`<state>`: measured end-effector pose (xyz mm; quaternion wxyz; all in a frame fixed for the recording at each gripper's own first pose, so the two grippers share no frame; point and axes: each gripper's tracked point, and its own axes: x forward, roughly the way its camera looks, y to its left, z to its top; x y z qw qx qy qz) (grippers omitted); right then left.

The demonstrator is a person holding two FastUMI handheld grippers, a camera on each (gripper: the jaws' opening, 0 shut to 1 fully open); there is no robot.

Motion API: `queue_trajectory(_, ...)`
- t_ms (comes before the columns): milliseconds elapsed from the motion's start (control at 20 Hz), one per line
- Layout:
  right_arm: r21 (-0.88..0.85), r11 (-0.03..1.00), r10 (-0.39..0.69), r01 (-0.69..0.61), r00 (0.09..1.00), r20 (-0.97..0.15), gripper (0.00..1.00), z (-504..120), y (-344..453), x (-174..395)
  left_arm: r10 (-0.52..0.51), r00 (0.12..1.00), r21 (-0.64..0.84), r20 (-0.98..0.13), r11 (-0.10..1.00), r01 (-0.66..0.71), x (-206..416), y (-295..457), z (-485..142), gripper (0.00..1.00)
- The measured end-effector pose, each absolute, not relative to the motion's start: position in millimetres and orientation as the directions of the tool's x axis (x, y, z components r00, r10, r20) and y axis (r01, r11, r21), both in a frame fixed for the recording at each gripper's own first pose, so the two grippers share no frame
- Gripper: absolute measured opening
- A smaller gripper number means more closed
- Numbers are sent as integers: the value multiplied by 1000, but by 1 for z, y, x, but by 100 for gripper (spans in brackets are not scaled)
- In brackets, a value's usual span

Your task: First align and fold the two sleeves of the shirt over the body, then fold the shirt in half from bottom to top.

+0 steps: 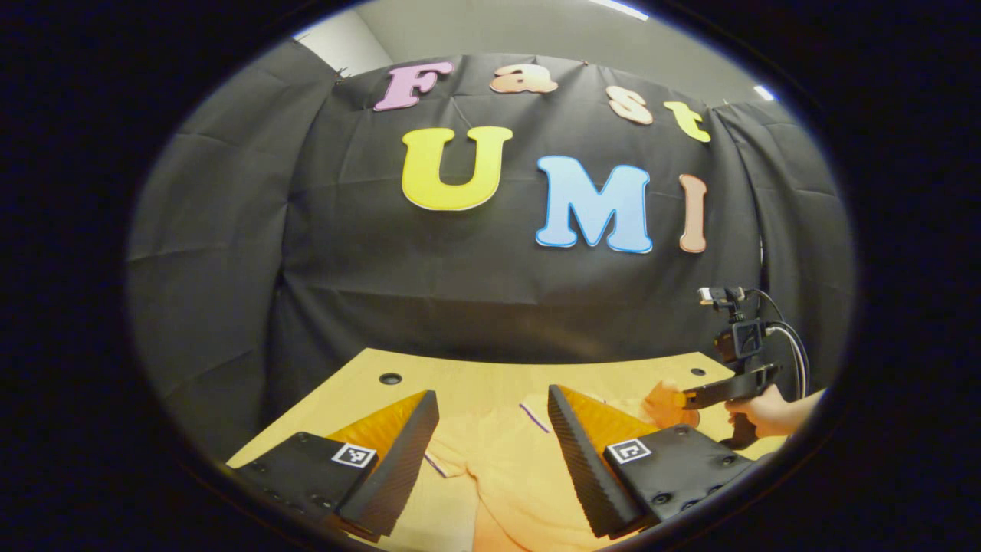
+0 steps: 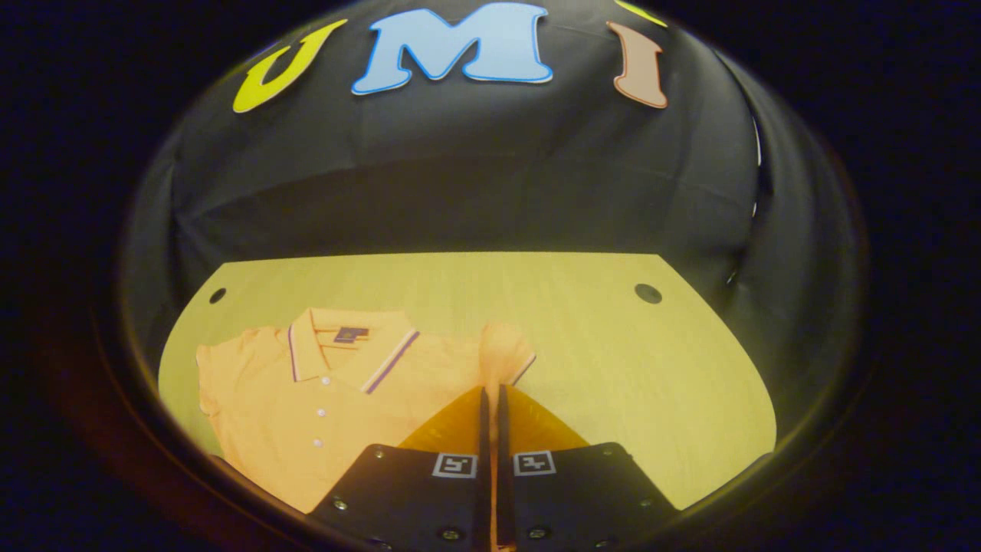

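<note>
Right gripper view: the right gripper (image 2: 491,402) has its jaws drawn together on a thin fold of cloth, the sleeve (image 2: 503,354) of the orange short-sleeved polo shirt with striped collar trim (image 2: 322,391). Both fingers press on the fabric, and the sleeve end stands up just beyond the tips. The shirt lies flat on the pale wooden table (image 2: 582,345), front up and buttons showing, collar towards the black cloth wall; its body spreads to the left of the held sleeve, and the other sleeve lies at the far left edge of the shirt.

In the left gripper view, the left gripper (image 1: 490,429) hangs over the shirt with jaws wide apart and nothing between them. Beyond it, to the right of the shirt, the right gripper appears again with the person's hand (image 1: 770,410) around its handle, orange cloth bunched at its tip.

Judged step: first sleeve fold, just at the grasp. The next move calls for carrying the pinched sleeve inward over the shirt body and laying it flat, edge aligned, before letting go. The left gripper would then need to take the opposite sleeve.

Containers: none on the table.
</note>
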<state>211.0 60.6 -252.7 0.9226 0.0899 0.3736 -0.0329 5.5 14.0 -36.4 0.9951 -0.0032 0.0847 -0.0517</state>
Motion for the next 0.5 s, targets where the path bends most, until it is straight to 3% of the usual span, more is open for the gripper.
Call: queue_trajectory(500, 123, 992, 118, -40, 670, -732, 3, -271, 126, 207, -53, 983, -38, -177, 998, 48, 3, 19, -40, 94)
